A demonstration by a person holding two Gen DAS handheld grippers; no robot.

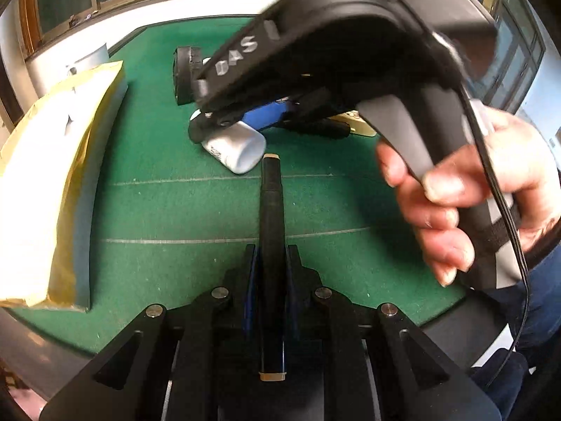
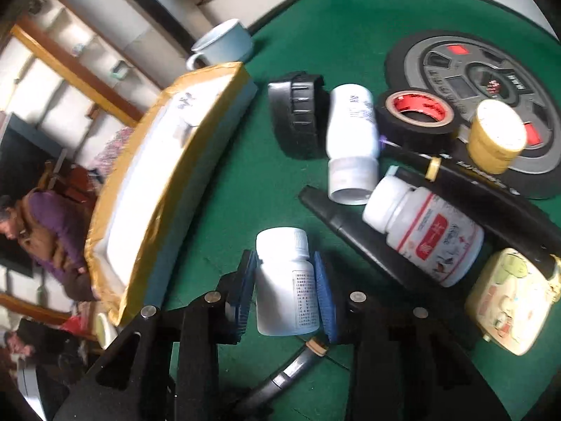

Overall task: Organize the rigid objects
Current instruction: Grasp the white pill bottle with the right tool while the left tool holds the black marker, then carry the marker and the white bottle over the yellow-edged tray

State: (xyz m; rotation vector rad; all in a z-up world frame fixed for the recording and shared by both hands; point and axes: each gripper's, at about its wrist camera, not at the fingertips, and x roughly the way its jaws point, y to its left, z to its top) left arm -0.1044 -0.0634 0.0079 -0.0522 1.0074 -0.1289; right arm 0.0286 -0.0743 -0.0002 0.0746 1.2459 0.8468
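Tape roll (image 2: 415,119) apparently shows only from right tool (image 2: 285,291).

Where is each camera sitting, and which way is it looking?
Left wrist: on the left gripper, looking down along a black pen it holds, at the green table; the right hand shows.
Right wrist: on the right gripper, looking down at a white bottle between its pads.
Both views: the taped box.

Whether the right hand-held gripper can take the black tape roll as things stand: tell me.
Probably not yet. The right hand-held gripper is closed on a white bottle, so its jaws are full. The black tape roll itself lies uncovered, beyond a tipped-over bottle.
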